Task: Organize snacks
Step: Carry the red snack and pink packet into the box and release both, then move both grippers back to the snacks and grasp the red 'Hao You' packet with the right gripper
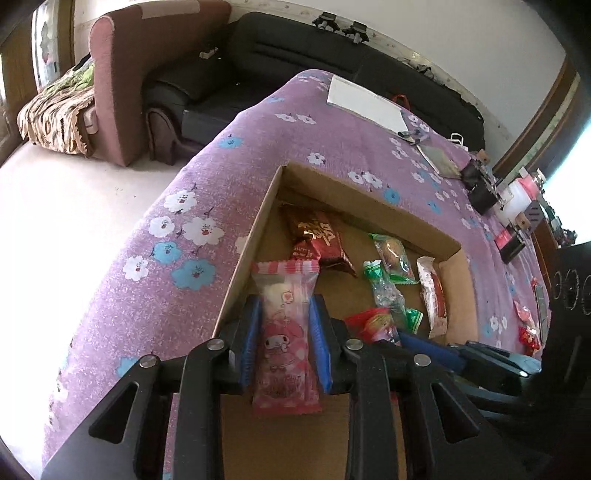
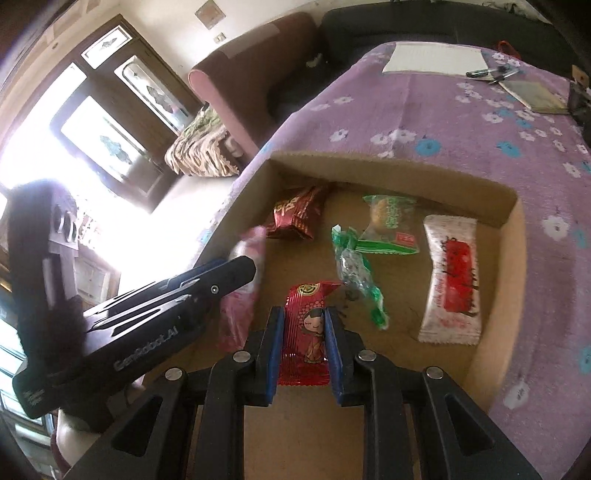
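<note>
Both views are taken from just behind a claw, looking forward and steeply down, close over the cardboard box on the purple flowered tabletop. The left wrist view is set at the box's left side, the right wrist view nearer its middle. The box interior, the tabletop and the far sofa are shared, and the left claw is caught in the right wrist view.

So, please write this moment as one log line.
left gripper: shut on pink snack | right gripper: shut on red snack | both over cardboard box
</note>
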The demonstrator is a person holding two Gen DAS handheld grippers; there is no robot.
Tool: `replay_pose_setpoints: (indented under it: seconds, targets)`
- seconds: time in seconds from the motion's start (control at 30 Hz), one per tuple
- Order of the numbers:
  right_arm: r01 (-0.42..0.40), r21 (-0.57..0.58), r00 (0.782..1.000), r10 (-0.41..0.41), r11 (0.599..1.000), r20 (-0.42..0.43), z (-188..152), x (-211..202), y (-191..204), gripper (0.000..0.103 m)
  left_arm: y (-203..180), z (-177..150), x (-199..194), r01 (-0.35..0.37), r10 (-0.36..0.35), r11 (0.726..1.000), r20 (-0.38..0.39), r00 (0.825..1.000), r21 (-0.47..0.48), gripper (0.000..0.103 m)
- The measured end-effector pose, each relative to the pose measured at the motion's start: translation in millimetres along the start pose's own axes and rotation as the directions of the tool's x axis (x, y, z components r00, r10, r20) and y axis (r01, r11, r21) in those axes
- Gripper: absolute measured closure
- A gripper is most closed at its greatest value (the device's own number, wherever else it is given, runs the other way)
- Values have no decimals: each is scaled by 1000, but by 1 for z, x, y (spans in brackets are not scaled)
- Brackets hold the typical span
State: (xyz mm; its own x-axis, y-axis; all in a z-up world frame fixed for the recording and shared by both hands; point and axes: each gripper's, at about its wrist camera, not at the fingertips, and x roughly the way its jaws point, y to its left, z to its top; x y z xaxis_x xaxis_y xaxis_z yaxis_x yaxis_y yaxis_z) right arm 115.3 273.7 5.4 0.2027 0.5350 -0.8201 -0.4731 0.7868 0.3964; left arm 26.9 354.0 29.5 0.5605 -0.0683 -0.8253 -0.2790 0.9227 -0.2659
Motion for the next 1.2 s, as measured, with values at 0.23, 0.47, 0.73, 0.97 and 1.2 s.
replay_pose_setpoints:
  seconds: [0.23, 0.47, 0.73, 0.97, 1.2]
  targets:
    - [5, -28, 999, -4, 1000, 47, -3, -16, 5, 77, 1, -9, -33, 1, 0, 1000, 62, 998, -12, 76]
    - [-10, -4, 989, 11, 1000, 148, -26, -74, -13, 71, -25, -36, -97, 75, -75, 997, 133, 988, 7, 54]
    - [-2, 117, 973, -25, 993, 230, -87, -154, -87, 70, -95, -89, -138, 246, -257, 965, 134, 957, 93, 38]
    - [46, 362, 916, -184, 931, 356, -144, -250, -198, 69, -135, -137, -129, 363, -370, 927, 69, 927, 94, 38]
    - [106, 527, 869, -336, 843, 363, -173, -287, -279, 62, -154, -161, -97, 360, -359, 931, -26, 933, 63, 38]
